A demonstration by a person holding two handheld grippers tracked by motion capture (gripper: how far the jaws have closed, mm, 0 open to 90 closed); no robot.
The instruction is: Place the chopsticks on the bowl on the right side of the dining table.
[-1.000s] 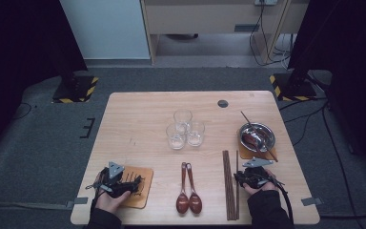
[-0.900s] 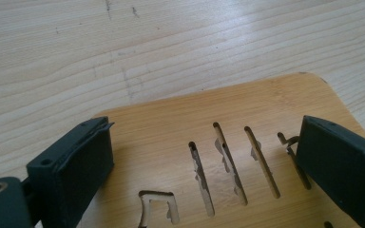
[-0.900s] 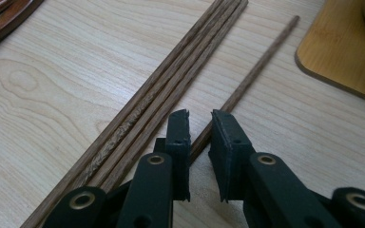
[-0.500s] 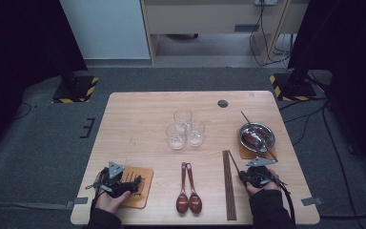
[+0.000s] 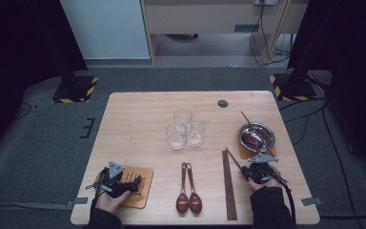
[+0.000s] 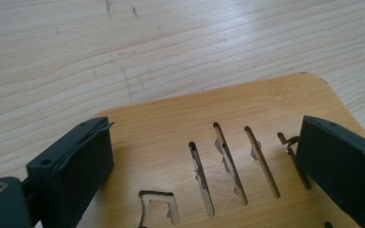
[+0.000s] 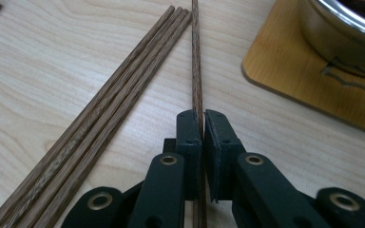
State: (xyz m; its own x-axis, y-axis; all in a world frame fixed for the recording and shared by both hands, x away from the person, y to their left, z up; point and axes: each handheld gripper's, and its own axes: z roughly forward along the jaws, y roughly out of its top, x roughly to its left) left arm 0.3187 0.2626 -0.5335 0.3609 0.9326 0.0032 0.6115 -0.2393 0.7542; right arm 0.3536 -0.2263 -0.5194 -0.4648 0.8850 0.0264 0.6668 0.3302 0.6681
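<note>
My right gripper is shut on a single dark wooden chopstick that runs straight ahead between its jaws, lying low over the table. In the high view that chopstick slants away from the right gripper at the front right. Three more chopsticks lie in a bundle just to its left. My left gripper stands open over a slotted wooden coaster, with one jaw on each side and nothing held. In the high view the left gripper rests on this coaster at the front left.
Two dark red spoons lie side by side at the front centre. Three clear glasses stand mid-table. A steel bowl sits on a second coaster at the right, close ahead of the right gripper. A black disc lies near the far edge.
The right gripper has edged slightly toward the chopsticks. The left hand and its gripper have kept still.
</note>
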